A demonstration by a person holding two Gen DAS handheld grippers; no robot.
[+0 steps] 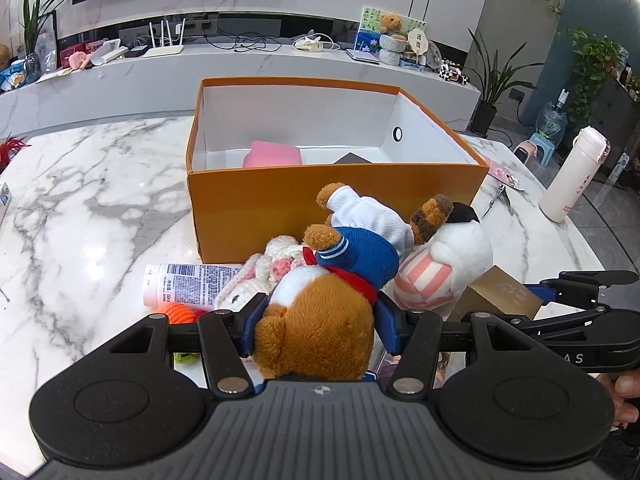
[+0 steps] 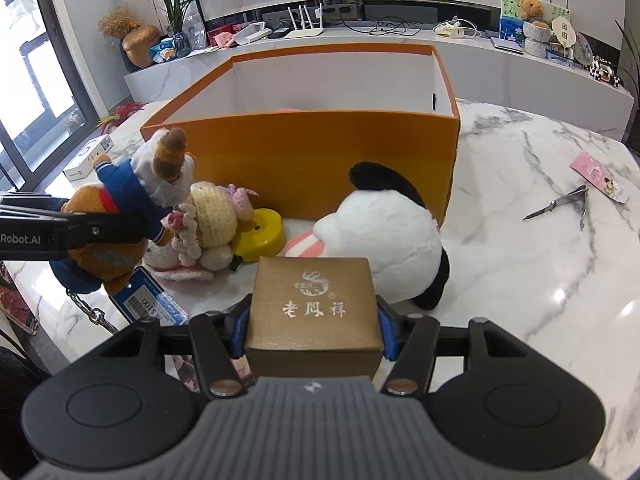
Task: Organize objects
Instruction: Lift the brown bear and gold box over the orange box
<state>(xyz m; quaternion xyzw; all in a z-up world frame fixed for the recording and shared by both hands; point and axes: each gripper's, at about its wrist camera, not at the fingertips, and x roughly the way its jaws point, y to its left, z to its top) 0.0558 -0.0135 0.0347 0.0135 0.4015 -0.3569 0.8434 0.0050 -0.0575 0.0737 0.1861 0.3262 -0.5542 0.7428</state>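
Two items held. Left wrist view: left gripper clamped on bear, before box; soft, light, squashes; grip the body. Right wrist view: right gripper clamped on carton; stiff, light, smooth; grip the flat sides.

Right claw grips brown gift box; orange box beyond.

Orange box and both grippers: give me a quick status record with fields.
left gripper: shut on teddy bear
right gripper: shut on brown gift box
orange box: open, holds a pink item and a dark flat item
on table, outside box: panda plush, crochet doll, yellow disc, tube, scissors
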